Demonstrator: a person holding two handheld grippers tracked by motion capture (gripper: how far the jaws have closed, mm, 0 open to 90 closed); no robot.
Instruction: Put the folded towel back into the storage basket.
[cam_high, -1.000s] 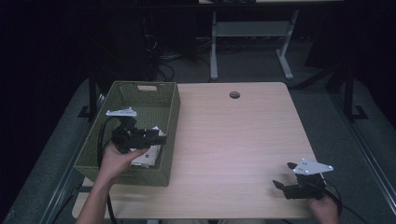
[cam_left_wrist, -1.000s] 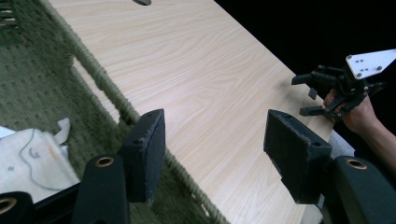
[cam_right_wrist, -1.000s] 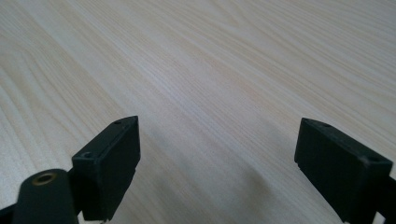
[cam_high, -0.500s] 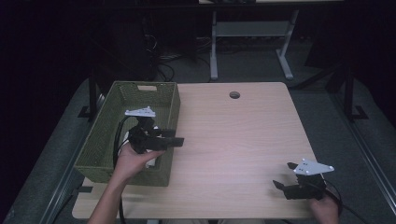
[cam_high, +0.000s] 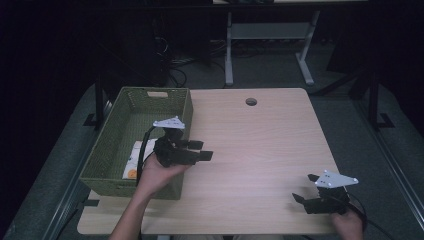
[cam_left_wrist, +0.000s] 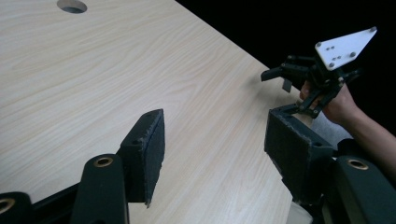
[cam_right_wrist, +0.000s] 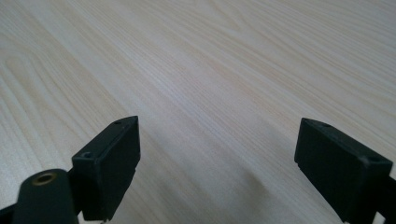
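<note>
My left gripper (cam_high: 204, 151) is held above the basket's right rim, jaws pointing right over the table, open and empty. In the left gripper view its two black pads (cam_left_wrist: 148, 148) stand wide apart above bare wood. My right gripper (cam_high: 306, 188) rests low at the table's front right corner, open with nothing between its jaws. The right gripper view looks past its own pads (cam_right_wrist: 114, 156) at plain wood grain. The left gripper view also catches the right gripper (cam_left_wrist: 280, 77) far off, held by a hand (cam_left_wrist: 337, 102). A green woven basket (cam_high: 111, 145) sits at the table's left with a white packet (cam_high: 134, 159) inside.
The light wooden table (cam_high: 260, 145) has a round cable hole (cam_high: 251, 102) near its far edge. A white desk frame (cam_high: 265, 35) and cables stand on the dark floor behind the table.
My left gripper has risen out of the basket and swung right, past the basket's right rim and over the table, empty. The right gripper has stayed put.
</note>
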